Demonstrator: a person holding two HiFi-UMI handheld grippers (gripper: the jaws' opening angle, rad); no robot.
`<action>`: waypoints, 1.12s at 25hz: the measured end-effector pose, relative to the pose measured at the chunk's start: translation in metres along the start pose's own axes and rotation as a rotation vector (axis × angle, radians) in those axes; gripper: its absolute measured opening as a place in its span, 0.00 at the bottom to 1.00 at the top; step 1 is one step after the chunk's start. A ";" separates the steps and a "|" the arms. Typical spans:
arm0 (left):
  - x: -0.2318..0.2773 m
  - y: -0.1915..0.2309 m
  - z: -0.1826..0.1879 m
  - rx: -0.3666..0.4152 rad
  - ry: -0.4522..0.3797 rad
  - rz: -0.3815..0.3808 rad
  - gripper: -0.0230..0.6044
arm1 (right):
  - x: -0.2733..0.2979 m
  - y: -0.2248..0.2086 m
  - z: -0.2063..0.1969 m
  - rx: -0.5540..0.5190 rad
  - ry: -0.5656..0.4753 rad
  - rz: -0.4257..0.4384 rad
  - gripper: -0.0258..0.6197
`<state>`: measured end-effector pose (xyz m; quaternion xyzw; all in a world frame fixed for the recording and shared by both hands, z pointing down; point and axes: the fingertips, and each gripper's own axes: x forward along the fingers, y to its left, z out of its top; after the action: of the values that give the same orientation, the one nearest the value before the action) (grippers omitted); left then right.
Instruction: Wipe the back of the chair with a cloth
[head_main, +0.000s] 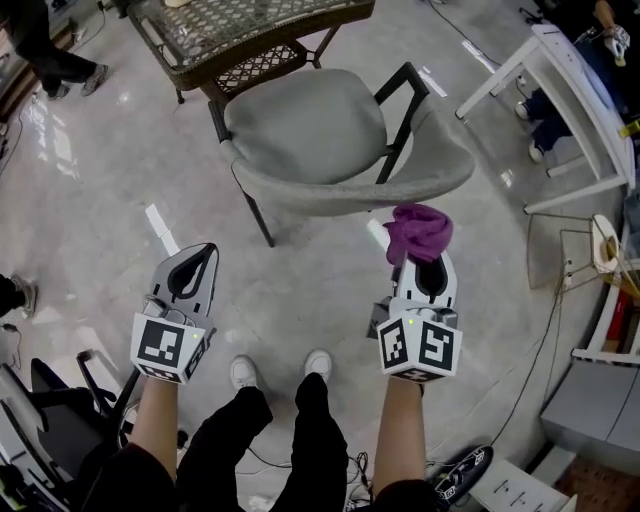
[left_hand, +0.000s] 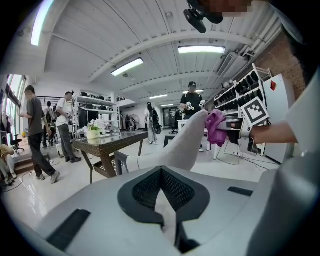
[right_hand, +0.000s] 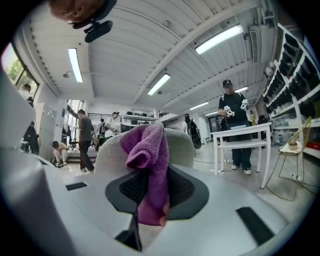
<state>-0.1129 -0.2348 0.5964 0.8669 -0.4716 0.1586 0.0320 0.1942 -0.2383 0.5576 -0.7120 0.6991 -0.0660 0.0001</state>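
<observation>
A grey padded chair on a black frame stands in front of me, its curved back (head_main: 360, 185) turned toward me and its seat (head_main: 305, 125) beyond. My right gripper (head_main: 418, 256) is shut on a bunched purple cloth (head_main: 420, 231), which hangs just short of the back's right part. In the right gripper view the cloth (right_hand: 149, 150) stands up out of the gripper (right_hand: 151, 174), with the chair back (right_hand: 182, 142) right behind it. My left gripper (head_main: 202, 252) is shut and empty, left of the chair and apart from it. The left gripper view shows the chair back (left_hand: 182, 145) and cloth (left_hand: 216, 127) ahead of its jaws.
A wicker table with a glass top (head_main: 250, 40) stands behind the chair. A white table (head_main: 575, 90) and a wire rack (head_main: 590, 250) are at the right, and a black chair (head_main: 60, 400) is at the lower left. People stand around the room. My shoes (head_main: 280, 370) are on the glossy floor.
</observation>
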 end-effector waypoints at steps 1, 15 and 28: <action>-0.002 0.000 -0.002 -0.001 0.001 0.001 0.05 | -0.005 0.004 -0.002 -0.029 0.000 0.012 0.19; -0.044 0.052 -0.041 0.001 0.084 0.099 0.05 | 0.034 0.220 -0.070 -0.015 0.042 0.383 0.19; -0.041 0.069 -0.058 0.060 0.109 0.153 0.05 | 0.055 0.186 -0.082 0.010 0.028 0.348 0.19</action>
<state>-0.2051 -0.2281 0.6329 0.8190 -0.5289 0.2217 0.0195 0.0023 -0.2893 0.6264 -0.5793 0.8113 -0.0784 0.0052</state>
